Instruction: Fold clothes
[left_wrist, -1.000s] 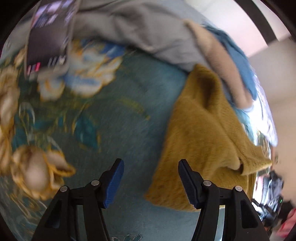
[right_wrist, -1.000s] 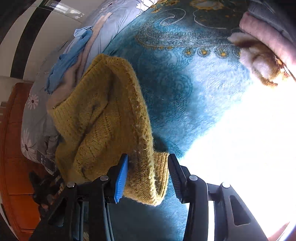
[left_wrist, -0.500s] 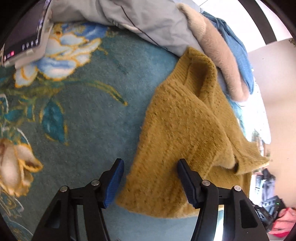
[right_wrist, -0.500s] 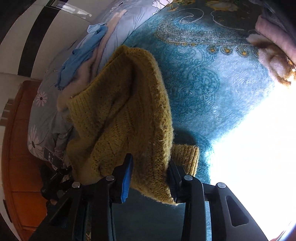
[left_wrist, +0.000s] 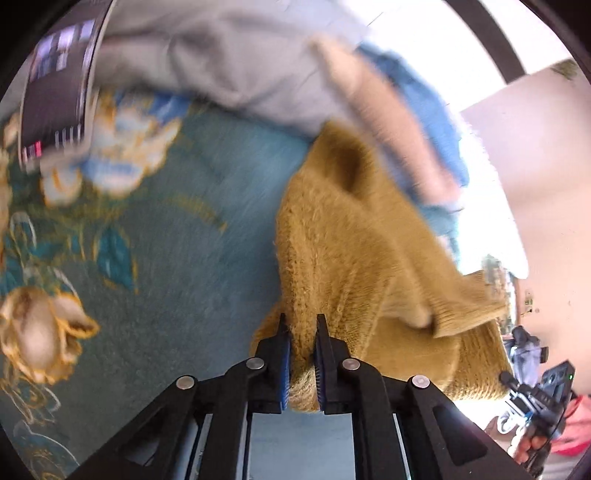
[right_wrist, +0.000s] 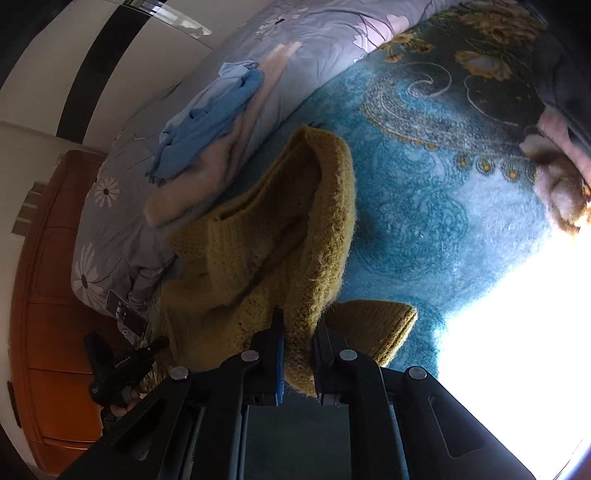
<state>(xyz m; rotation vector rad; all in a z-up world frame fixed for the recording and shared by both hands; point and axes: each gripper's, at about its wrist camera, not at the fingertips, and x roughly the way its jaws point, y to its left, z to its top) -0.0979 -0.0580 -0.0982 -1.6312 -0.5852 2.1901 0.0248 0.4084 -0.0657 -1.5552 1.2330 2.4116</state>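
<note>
A mustard-yellow knit sweater (left_wrist: 354, 251) lies bunched on a teal flowered blanket (left_wrist: 207, 236). My left gripper (left_wrist: 302, 332) is shut on one edge of the sweater, the knit pinched between its blue pads. In the right wrist view the same sweater (right_wrist: 266, 240) rises in a fold from the blanket (right_wrist: 424, 206). My right gripper (right_wrist: 297, 328) is shut on another edge of it. A ribbed cuff (right_wrist: 384, 325) sticks out just right of the right gripper.
A grey garment (left_wrist: 221, 62), a beige one (left_wrist: 391, 122) and a blue one (left_wrist: 424, 118) are piled behind the sweater. A dark phone-like device (left_wrist: 55, 96) lies at the far left. The right view shows the flowered bedsheet (right_wrist: 122, 206), a wooden headboard (right_wrist: 48, 295) and pink clothes (right_wrist: 561, 147) at right.
Both grippers were open around the sweater's edges and have now closed on it. The left view is blurred as the left gripper moves with the knit.
</note>
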